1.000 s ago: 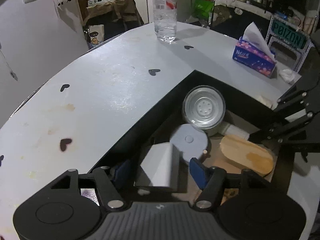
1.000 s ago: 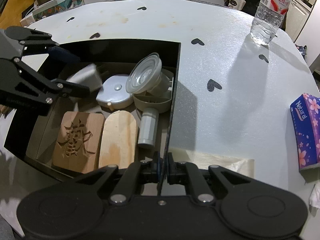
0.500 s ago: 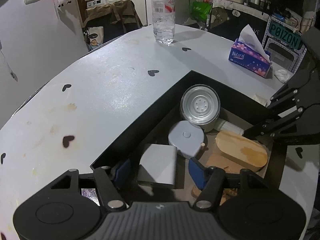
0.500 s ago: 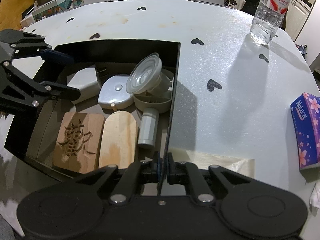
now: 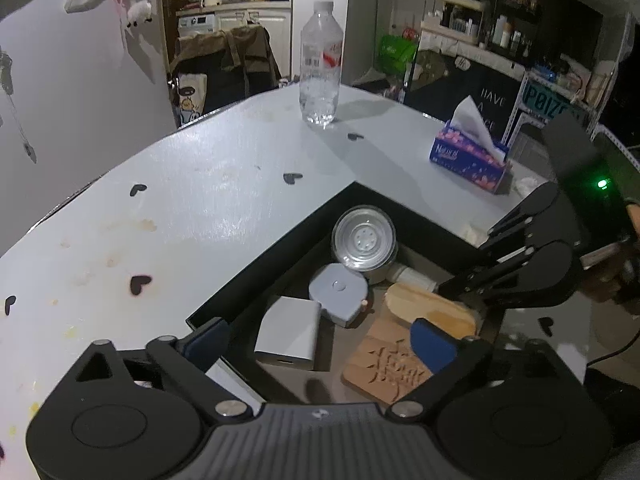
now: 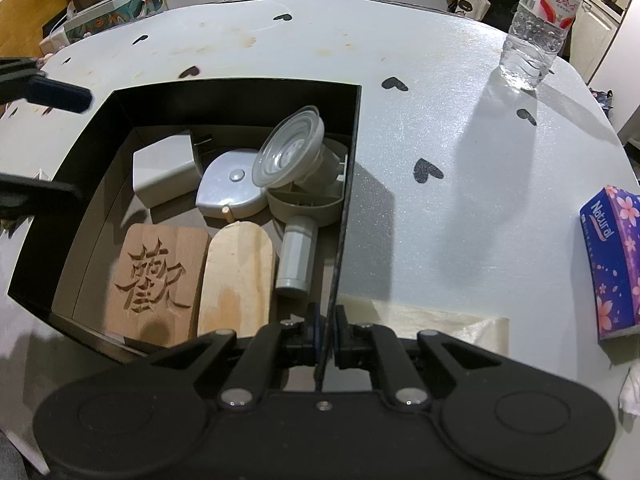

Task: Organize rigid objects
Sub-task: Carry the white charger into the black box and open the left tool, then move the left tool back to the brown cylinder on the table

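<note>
the pale worktop (image 6: 460,128), dotted with black hearts and a few stains, carries an open black box (image 6: 224,98) near left, a water bottle (image 6: 540,28) far right, and a tissue box (image 6: 612,264) near right.

left claw (image 6: 44,140) cut off at frame edge, tissue box (image 6: 612,264) partly cropped

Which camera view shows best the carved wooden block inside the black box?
The right wrist view: the carved wooden block lies whole there, its carved character clear. In the left wrist view the left gripper's finger covers part of it.
</note>
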{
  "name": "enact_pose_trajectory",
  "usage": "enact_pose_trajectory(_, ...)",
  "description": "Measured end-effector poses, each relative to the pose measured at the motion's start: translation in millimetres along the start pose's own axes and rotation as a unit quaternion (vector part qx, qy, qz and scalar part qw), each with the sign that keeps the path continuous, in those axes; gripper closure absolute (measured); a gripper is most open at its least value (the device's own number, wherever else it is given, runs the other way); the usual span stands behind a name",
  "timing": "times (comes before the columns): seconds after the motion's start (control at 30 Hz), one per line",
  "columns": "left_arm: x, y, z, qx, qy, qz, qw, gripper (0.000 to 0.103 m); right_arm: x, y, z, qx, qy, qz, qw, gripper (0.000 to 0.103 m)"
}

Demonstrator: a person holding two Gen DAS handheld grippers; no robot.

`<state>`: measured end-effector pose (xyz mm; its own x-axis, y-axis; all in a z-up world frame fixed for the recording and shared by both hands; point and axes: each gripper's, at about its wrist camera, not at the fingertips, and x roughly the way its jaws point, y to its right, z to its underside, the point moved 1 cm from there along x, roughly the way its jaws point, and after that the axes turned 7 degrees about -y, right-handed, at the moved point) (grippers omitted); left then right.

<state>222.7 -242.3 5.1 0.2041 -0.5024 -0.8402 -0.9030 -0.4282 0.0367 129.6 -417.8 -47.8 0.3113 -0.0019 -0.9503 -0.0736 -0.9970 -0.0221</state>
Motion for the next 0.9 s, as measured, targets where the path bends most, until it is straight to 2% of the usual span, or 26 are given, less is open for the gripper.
enact_pose_trajectory(0.3, -32, 4, 17, -0.008, 0.029, -0.008, 0.9995, 0.0, 0, 1, 0, -0.001, 0.001, 0.0, 1.0, 0.095)
enact_pose_trajectory(0.53, -63, -7, 37, -0.033, 0.058, -0.043, 0.9968, 0.0, -1, 1, 0, -0.002, 0.001, 0.001, 1.0, 0.095)
enact_pose_trajectory(0.7, -87, -25, 57, -0.073, 0.08, -0.084, 0.9905, 0.0, -1, 1, 1, -0.003, 0.001, 0.001, 1.0, 0.095)
enact_pose_trajectory(0.9, -106, -48, 88, -0.142, 0.098, -0.135, 0.9758, 0.0, -1, 0, 1, -0.002, 0.002, 0.001, 1.0, 0.095)
